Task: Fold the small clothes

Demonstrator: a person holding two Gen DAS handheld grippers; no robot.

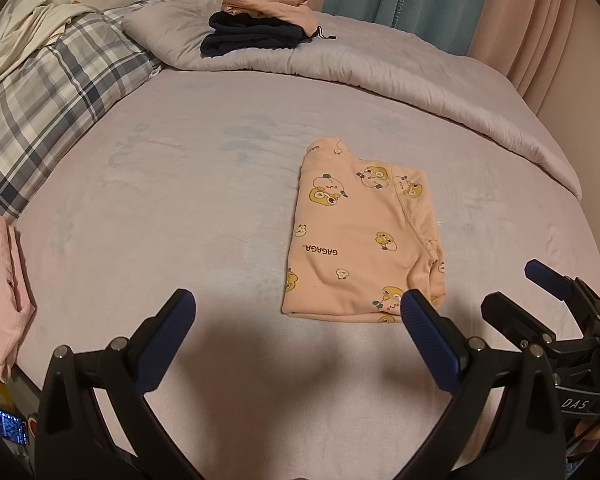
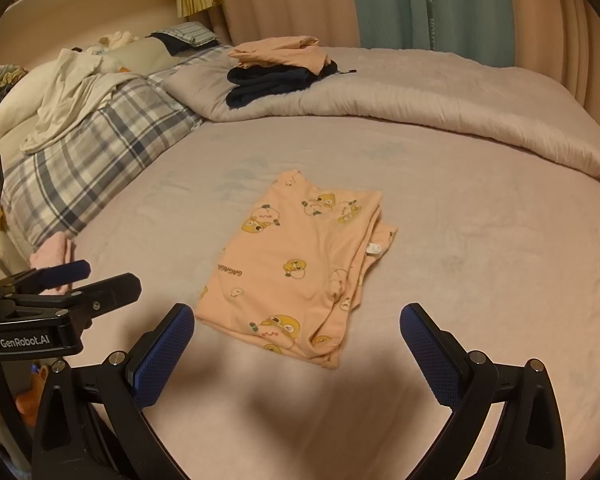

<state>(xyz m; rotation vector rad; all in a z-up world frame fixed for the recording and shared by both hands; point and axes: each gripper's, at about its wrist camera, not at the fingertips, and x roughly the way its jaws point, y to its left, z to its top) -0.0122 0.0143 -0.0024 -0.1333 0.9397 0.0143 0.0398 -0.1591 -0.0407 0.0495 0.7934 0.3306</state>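
A peach garment with yellow cartoon prints [image 1: 360, 236] lies folded into a rough rectangle on the pale bed sheet [image 1: 160, 184]; the right wrist view shows the same garment [image 2: 300, 264] with layered edges on its right side. My left gripper [image 1: 296, 308] hovers open just short of the garment's near edge, nothing between its fingers. My right gripper [image 2: 296, 320] also stands open over the near edge, empty. The right gripper [image 1: 516, 292] appears at the lower right of the left wrist view, and the left gripper [image 2: 104, 276] at the left of the right wrist view.
A folded stack, peach cloth [image 1: 260, 2] on dark navy cloth [image 1: 252, 36], rests on the grey duvet [image 1: 380, 68] at the back. A plaid pillow [image 1: 52, 88] lies far left. A pink folded garment [image 1: 2, 292] sits at the bed's left edge. Curtains hang behind.
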